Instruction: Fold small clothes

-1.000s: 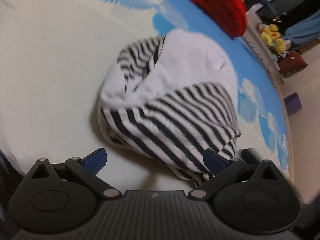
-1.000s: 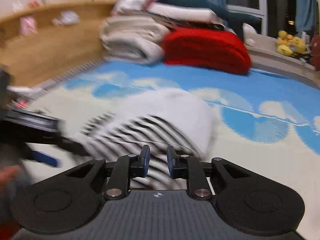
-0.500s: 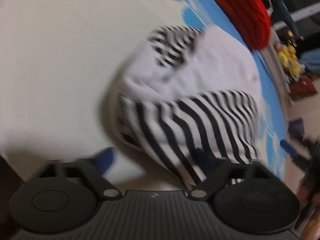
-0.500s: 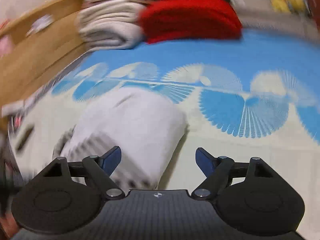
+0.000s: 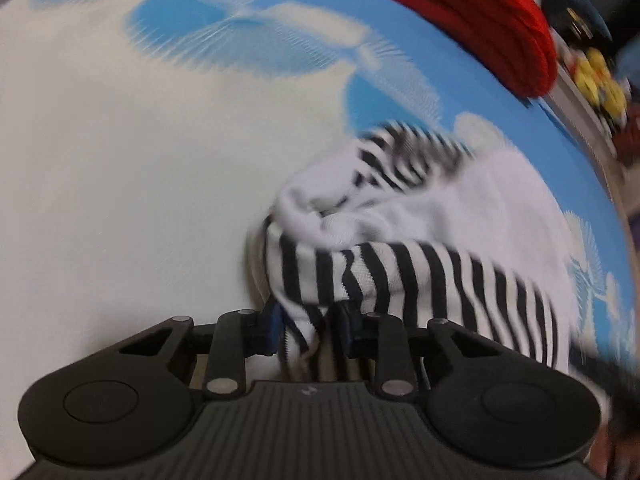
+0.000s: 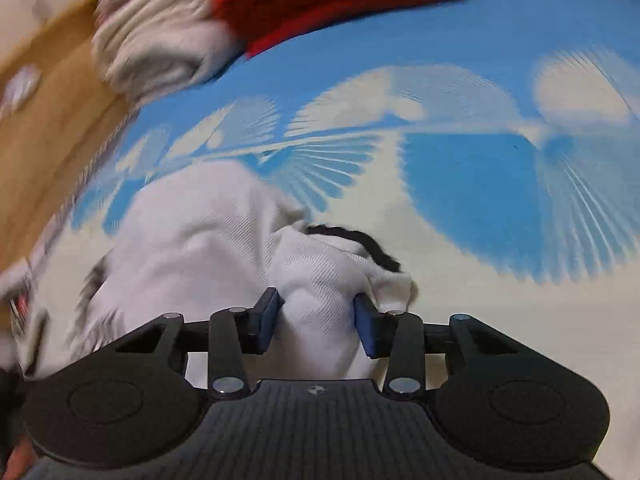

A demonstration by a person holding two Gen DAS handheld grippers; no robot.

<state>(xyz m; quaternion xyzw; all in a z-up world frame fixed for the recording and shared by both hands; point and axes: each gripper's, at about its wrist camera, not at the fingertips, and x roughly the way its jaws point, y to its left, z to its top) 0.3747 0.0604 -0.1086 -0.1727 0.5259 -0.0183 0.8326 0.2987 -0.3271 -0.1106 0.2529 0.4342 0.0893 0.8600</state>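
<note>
Both grippers pinching garment edges
Left gripper [image 5: 306,326] fingers clamp striped hem; right gripper [image 6: 316,320] fingers squeeze white fold of the shirt [image 5: 432,216], which stretches away ahead of both.

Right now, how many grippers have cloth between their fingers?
2. Left gripper pinches the striped garment's near hem; right gripper has a bunched white fold of it between its fingers.

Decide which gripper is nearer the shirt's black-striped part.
Left. The left gripper is shut on the striped part itself; the right gripper pinches the shirt's plain white part instead.
</note>
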